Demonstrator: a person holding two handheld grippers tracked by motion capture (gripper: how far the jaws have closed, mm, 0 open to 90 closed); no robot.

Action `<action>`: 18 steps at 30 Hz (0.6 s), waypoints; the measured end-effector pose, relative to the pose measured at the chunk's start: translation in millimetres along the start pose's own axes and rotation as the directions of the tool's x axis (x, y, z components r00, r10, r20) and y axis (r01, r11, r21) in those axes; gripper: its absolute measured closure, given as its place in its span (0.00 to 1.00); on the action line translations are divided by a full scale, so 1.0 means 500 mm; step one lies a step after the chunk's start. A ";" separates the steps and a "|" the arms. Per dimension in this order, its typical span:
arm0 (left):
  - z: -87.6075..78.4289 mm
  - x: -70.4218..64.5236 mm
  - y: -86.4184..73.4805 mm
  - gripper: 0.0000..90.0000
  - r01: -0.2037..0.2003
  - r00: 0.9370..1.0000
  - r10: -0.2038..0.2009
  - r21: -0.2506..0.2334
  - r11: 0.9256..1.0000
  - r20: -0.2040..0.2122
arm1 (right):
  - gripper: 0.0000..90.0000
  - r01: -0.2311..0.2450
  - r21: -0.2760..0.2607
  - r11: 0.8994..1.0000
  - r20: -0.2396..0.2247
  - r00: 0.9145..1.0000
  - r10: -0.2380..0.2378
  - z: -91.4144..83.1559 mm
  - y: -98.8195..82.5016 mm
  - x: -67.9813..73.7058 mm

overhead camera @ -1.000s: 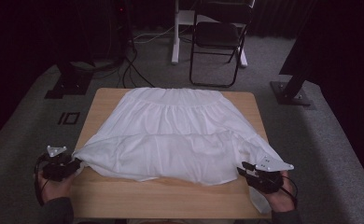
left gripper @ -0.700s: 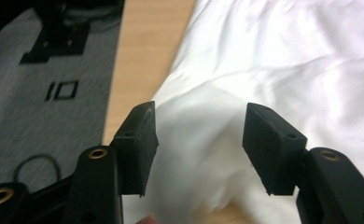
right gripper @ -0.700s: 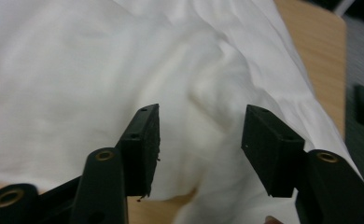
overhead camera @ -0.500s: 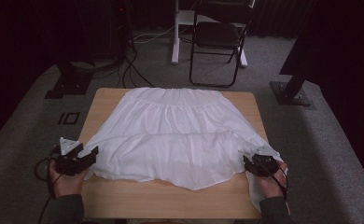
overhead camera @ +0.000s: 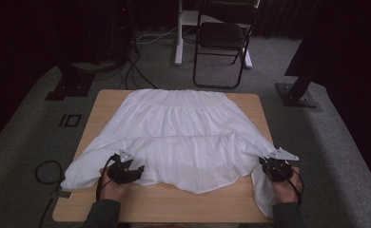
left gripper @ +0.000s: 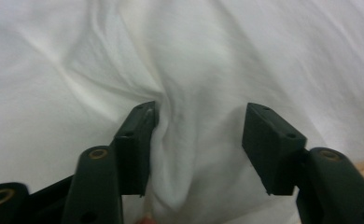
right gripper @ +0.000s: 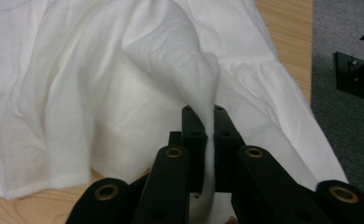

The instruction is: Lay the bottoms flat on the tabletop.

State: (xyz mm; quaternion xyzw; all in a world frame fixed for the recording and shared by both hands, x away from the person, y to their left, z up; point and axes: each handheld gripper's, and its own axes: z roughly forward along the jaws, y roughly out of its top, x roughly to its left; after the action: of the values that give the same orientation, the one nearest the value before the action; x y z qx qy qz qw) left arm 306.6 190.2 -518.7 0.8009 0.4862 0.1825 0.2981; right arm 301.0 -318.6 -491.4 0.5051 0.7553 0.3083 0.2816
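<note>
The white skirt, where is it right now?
In the high view the white skirt lies spread over the wooden table, in front of the black folding chair; its right corner hangs off the table edge.

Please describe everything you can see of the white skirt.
The skirt is thin white cloth, gathered in tiers, spread flat on the wooden table, waistband at the far edge. Its near hem is wrinkled; the right corner hangs over the table's edge. The right gripper pinches a raised fold. The left gripper stands open with bunched cloth between its jaws.
</note>
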 end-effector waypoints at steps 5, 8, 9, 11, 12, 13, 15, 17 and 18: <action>0.016 -0.022 -0.010 0.78 -0.049 0.999 0.048 0.054 0.997 0.016 | 0.96 -0.027 -0.007 1.000 0.005 1.000 0.027 -0.009 -0.008 -0.017; 0.006 -0.012 -0.016 0.96 -0.054 0.998 0.052 0.077 0.996 0.025 | 0.96 -0.041 -0.010 0.999 0.012 0.999 0.042 -0.013 -0.013 -0.027; -0.001 -0.005 -0.022 0.97 -0.057 0.998 0.055 0.087 0.995 0.033 | 0.96 -0.045 -0.010 0.999 0.016 0.999 0.045 -0.015 -0.014 -0.029; -0.006 -0.001 -0.027 0.97 -0.057 0.998 0.054 0.090 0.994 0.032 | 0.96 -0.051 -0.016 0.999 0.020 0.998 0.051 -0.020 -0.015 -0.033; -0.022 0.015 -0.043 0.98 -0.042 0.999 0.039 0.100 0.994 0.029 | 0.96 -0.062 -0.025 0.998 0.031 0.998 0.063 -0.028 -0.019 -0.041; -0.033 0.026 -0.055 0.98 -0.029 0.999 0.026 0.105 0.994 0.024 | 0.96 -0.067 -0.026 0.997 0.037 0.997 0.068 -0.031 -0.020 -0.044; -0.051 0.045 -0.075 0.98 0.002 1.000 -0.003 0.108 0.994 0.012 | 0.96 -0.094 -0.032 0.995 0.051 0.994 0.096 -0.039 -0.026 -0.059; -0.068 0.061 -0.094 0.98 0.031 1.000 -0.031 0.111 0.993 0.001 | 0.96 -0.111 -0.034 0.993 0.053 0.992 0.113 -0.044 -0.031 -0.069; -0.068 0.061 -0.094 0.98 0.031 1.000 -0.031 0.111 0.993 0.001 | 0.96 -0.111 -0.034 0.993 0.053 0.992 0.113 -0.044 -0.031 -0.069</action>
State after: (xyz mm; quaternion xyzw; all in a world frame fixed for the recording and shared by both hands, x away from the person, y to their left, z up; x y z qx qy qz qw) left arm 269.7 243.9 -523.7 0.8089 0.5075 0.1493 0.2567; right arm 287.4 -359.5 -484.9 0.5506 0.7130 0.3211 0.2922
